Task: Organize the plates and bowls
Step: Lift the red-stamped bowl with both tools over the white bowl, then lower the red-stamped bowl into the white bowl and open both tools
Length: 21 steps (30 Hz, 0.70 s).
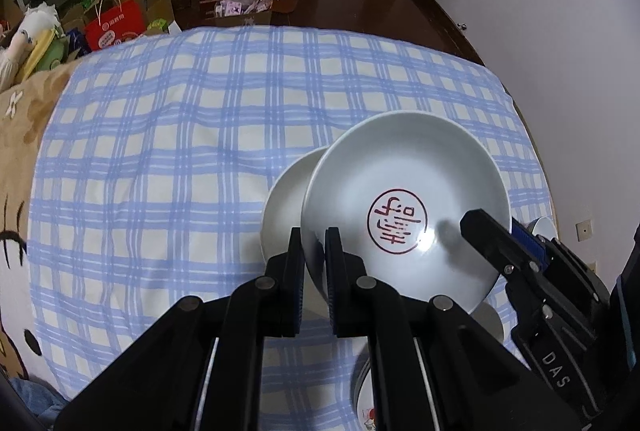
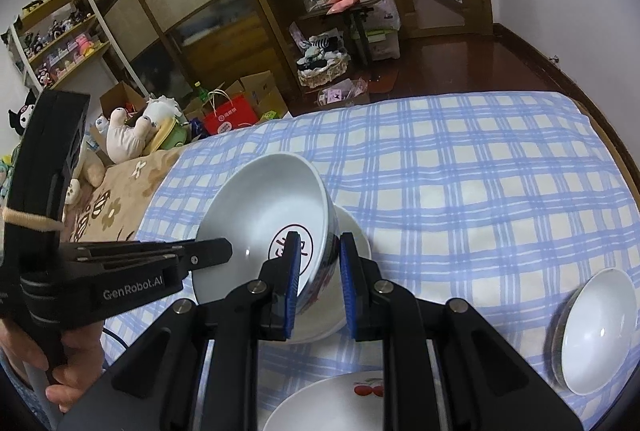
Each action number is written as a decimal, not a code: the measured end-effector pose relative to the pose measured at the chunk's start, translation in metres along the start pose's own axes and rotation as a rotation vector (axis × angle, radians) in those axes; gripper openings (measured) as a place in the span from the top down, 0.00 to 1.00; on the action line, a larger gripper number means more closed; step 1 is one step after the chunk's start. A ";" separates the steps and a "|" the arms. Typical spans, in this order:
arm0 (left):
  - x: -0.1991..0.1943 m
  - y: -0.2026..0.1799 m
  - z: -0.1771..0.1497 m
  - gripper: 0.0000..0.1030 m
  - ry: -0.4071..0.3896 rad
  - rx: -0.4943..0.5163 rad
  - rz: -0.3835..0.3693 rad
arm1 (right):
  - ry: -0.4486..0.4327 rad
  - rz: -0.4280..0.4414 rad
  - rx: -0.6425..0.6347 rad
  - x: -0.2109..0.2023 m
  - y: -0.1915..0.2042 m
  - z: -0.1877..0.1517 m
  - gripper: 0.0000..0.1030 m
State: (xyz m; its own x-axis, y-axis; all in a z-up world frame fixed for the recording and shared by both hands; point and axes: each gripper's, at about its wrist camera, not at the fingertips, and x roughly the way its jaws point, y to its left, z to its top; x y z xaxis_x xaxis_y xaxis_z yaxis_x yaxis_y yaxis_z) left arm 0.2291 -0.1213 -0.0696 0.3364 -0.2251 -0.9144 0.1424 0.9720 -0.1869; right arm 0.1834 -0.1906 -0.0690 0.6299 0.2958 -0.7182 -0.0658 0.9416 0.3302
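Observation:
A white bowl with a red round seal inside hangs tilted over the checked cloth, held from two sides. My left gripper is shut on its near rim, one finger inside and one outside. My right gripper is shut on the bowl's wall on the other side. In the left wrist view the right gripper reaches in from the right; in the right wrist view the left gripper comes in from the left. A plain white dish lies on the cloth right behind and partly under the bowl.
A plate with red cherries lies near the front edge. White bowls, stacked, stand at the right. The blue checked cloth covers a bed. Boxes, bags and soft toys crowd the floor beyond.

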 end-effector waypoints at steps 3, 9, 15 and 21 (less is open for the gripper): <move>0.011 0.005 -0.003 0.89 0.022 -0.009 0.000 | 0.019 -0.003 0.001 0.008 -0.001 -0.002 0.80; 0.024 0.010 -0.007 0.89 0.046 -0.011 0.016 | 0.052 -0.015 -0.009 0.021 0.000 -0.007 0.80; 0.032 0.013 -0.009 0.90 0.046 0.004 0.015 | 0.079 -0.026 -0.014 0.030 -0.001 -0.011 0.80; 0.037 0.013 -0.009 0.91 0.052 0.002 0.028 | 0.104 -0.045 -0.021 0.039 -0.002 -0.015 0.80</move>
State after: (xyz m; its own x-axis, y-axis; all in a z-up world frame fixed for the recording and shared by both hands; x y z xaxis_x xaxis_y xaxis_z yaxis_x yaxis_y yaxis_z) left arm 0.2352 -0.1160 -0.1095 0.2911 -0.1939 -0.9368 0.1360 0.9777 -0.1602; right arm 0.1967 -0.1789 -0.1071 0.5491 0.2674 -0.7918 -0.0565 0.9571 0.2841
